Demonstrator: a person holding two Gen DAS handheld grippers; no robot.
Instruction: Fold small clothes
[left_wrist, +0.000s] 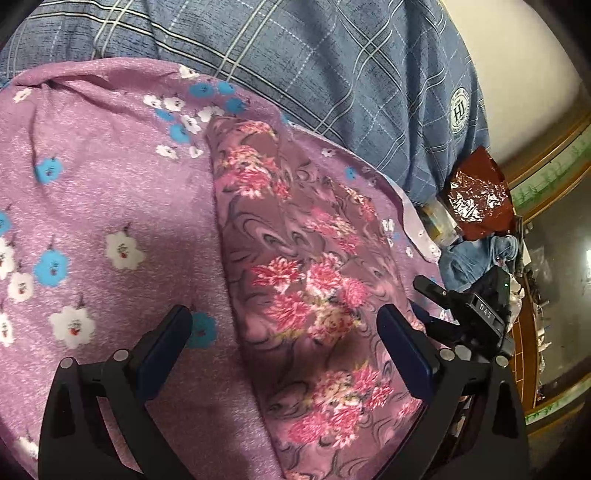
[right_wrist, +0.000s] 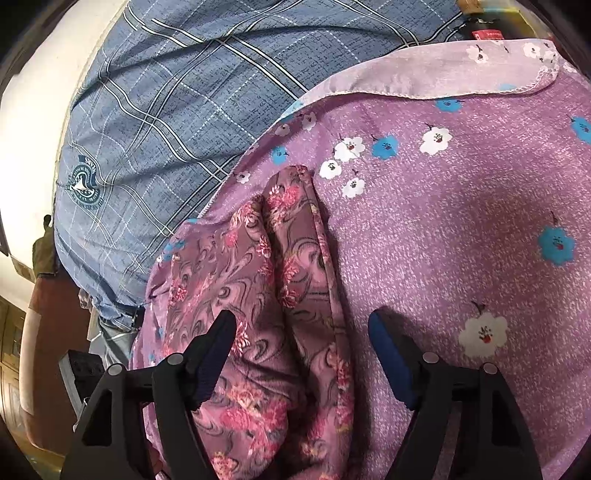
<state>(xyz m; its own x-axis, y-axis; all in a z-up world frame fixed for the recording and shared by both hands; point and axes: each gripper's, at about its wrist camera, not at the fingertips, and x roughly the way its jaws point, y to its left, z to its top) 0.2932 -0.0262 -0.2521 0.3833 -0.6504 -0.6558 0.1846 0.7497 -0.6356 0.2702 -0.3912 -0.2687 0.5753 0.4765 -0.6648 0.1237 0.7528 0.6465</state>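
While both grippers are hovering with jaws spread, left gripper (left_wrist: 284, 314) and right gripper (right_wrist: 303, 319) are gripping nothing; folded floral garment (left_wrist: 317, 280) is lying on lilac cloth (left_wrist: 110, 192).

Pale wall (left_wrist: 517, 55), wooden furniture (left_wrist: 526, 354)

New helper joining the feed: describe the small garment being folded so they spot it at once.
Find the wide lilac sheet with blue and white flowers. On it lies a narrow folded garment, dusky mauve. Unlike the sheet, it carries pink flower clusters and dark swirls.
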